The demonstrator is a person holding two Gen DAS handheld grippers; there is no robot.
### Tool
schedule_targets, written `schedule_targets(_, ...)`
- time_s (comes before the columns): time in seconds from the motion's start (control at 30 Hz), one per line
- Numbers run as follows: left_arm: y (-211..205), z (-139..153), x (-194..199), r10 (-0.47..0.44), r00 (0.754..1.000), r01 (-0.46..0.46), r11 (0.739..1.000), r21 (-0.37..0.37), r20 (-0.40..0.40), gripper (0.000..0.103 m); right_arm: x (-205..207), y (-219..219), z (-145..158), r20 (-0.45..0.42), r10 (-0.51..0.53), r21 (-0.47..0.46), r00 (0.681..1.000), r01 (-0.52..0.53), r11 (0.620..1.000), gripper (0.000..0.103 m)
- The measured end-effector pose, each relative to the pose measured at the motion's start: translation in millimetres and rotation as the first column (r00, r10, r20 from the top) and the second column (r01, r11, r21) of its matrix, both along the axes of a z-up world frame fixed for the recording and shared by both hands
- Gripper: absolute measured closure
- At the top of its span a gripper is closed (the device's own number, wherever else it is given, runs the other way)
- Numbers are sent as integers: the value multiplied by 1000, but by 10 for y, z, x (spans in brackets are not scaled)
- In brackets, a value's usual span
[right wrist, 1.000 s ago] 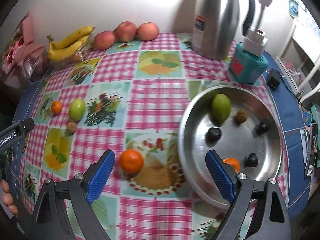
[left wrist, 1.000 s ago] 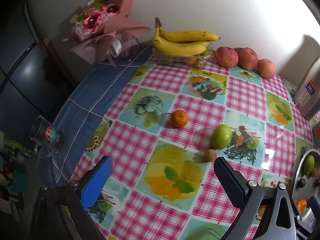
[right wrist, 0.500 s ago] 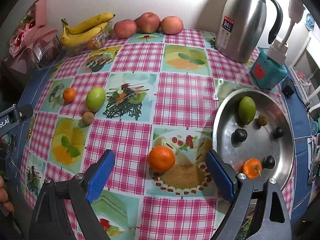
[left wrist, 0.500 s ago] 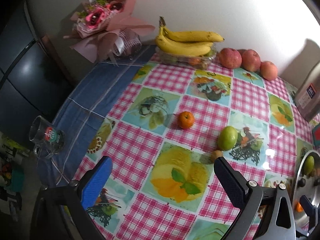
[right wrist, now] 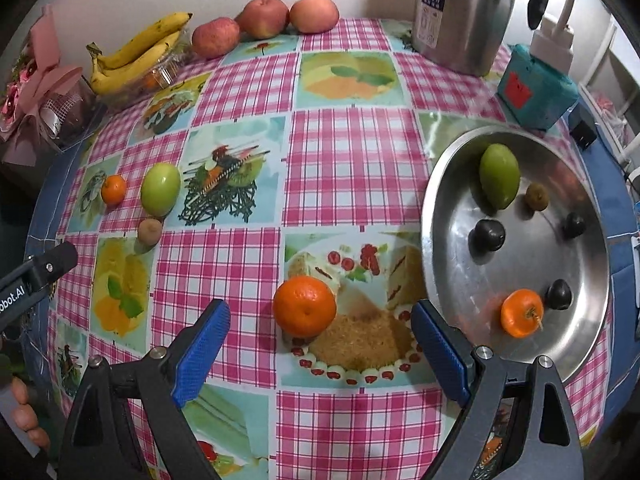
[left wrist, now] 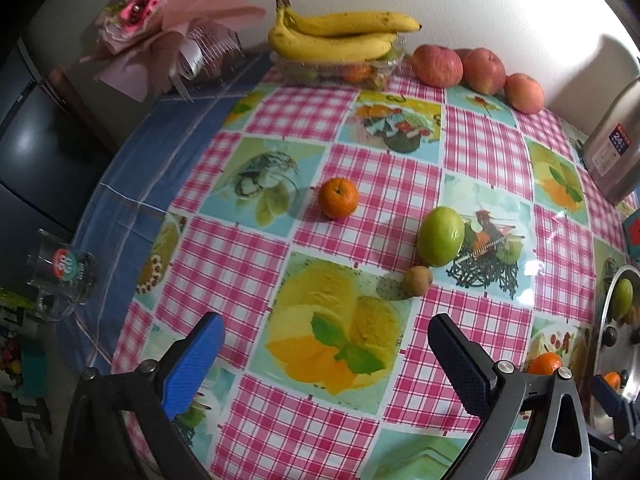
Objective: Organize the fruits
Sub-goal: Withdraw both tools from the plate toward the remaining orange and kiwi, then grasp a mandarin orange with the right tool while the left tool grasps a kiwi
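A large orange (right wrist: 304, 306) lies on the checked tablecloth just ahead of my open right gripper (right wrist: 320, 344), between its blue fingers and left of the steel bowl (right wrist: 436, 200). The bowl holds a green fruit (right wrist: 499, 176), a kiwi (right wrist: 536, 196), a small orange (right wrist: 521, 313) and three dark plums. My left gripper (left wrist: 324, 356) is open and empty. Ahead of it lie a small orange (left wrist: 338, 197), a green fruit (left wrist: 441, 236) and a kiwi (left wrist: 417, 280).
Bananas (left wrist: 340, 36) on a clear box and three apples (left wrist: 437, 66) line the wall. A steel thermos (right wrist: 460, 12) and a teal box (right wrist: 534, 92) stand at the back right. A pink bouquet (left wrist: 168, 20) and a glass mug (left wrist: 64, 276) are at the left.
My right gripper has swung left from the bowl and closed in, so the large orange now lies between its fingers. My left gripper has drifted nearer the small orange and green fruit.
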State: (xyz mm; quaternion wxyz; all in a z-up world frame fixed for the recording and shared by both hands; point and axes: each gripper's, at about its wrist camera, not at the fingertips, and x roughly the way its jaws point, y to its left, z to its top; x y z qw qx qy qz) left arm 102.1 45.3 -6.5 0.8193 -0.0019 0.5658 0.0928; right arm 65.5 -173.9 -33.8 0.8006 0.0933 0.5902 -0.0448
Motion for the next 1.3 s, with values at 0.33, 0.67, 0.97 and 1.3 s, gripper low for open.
schedule_targets(0.33, 4, -228, 113, -7, 999, 6, 1000, -17, -54, 0, 61, 45, -239, -66, 3, 7, 998, -2, 1000, 11)
schedule_targets(0.67, -124, -350, 262, -108, 994, 107, 994, -11, -30, 0, 129, 55, -388, -98, -4, -29, 995, 1, 1000, 11)
schedule_targets(0.97, -109, -453, 392, -130, 991, 131, 988, -84, 14, 0, 229, 171, -580, -114, -28, -87, 993, 18, 996, 11)
schedule_targets(1.3, -196, -525, 463, -211, 977, 214, 962, -167, 36, 0, 319, 215, -641, -110, -87, -80, 990, 78, 994, 2)
